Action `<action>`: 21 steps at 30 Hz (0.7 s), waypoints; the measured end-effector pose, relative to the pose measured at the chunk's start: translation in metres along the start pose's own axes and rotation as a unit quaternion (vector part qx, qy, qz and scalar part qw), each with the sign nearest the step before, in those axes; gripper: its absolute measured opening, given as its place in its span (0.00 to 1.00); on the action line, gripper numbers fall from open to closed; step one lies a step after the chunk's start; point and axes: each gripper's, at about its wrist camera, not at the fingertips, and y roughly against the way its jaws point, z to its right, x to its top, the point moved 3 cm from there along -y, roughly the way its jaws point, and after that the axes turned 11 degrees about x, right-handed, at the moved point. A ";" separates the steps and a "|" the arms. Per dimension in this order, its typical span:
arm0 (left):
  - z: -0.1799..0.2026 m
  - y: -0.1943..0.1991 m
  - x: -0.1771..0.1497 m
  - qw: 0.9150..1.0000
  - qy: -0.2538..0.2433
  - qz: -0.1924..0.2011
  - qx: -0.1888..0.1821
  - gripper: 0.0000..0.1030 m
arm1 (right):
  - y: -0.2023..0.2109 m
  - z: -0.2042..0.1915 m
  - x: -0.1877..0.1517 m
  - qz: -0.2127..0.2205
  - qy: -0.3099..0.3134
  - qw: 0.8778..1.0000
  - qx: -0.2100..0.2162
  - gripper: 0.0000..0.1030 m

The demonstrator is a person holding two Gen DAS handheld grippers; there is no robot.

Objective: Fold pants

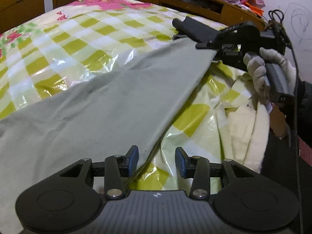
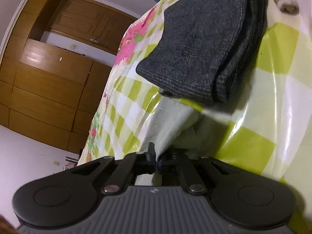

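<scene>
— Two grippers are on the job; how does each stand?

— The left gripper (image 1: 157, 160) is released, its blue pads (image 1: 133, 160) apart. The near edge of the grey-green pants (image 1: 93, 105) runs between them, just beside the left pad, but nothing is pinched. The right gripper (image 2: 156, 159) is clenched on the far corner of the same pants (image 2: 171, 124), with pale cloth bunched between its closed fingers.

— Where do the pants lie?

— Spread on the bed's checked green-and-white plastic cover (image 1: 78, 31), running from near left to far right, where the right gripper (image 1: 187, 27), held in a gloved hand (image 1: 267, 68), lifts the corner off the cover.

— Anything else nearby?

— Folded dark grey clothing (image 2: 198, 44) rests on the cover just beyond the pinched corner, and a wooden wardrobe (image 2: 44, 89) stands at the left.
</scene>
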 end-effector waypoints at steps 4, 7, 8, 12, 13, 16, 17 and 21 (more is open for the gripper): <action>-0.016 0.015 -0.004 0.999 0.022 0.021 0.016 0.51 | -0.003 -0.004 -0.002 -0.012 0.009 1.000 0.001 0.05; -0.041 0.025 -0.013 0.998 0.045 0.027 0.045 0.51 | -0.007 -0.023 -0.008 -0.015 0.046 0.999 -0.005 0.05; -0.054 0.029 -0.019 0.996 0.057 0.030 0.060 0.51 | -0.007 -0.032 -0.011 -0.016 0.058 0.998 -0.002 0.05; -0.108 0.047 -0.040 0.986 0.106 0.032 0.125 0.51 | -0.019 -0.090 -0.031 -0.040 0.129 0.990 0.030 0.04; -0.122 0.054 -0.047 0.982 0.118 0.033 0.143 0.51 | -0.026 -0.108 -0.041 -0.052 0.150 0.986 0.041 0.04; -0.156 0.074 -0.071 0.972 0.146 0.036 0.183 0.51 | -0.053 -0.157 -0.078 -0.092 0.202 0.972 0.072 0.04; -0.167 0.081 -0.080 0.967 0.153 0.035 0.199 0.51 | -0.064 -0.173 -0.093 -0.109 0.218 0.966 0.083 0.04; -0.205 0.105 -0.117 0.951 0.195 0.035 0.239 0.51 | -0.111 -0.225 -0.178 -0.197 0.290 0.929 0.122 0.04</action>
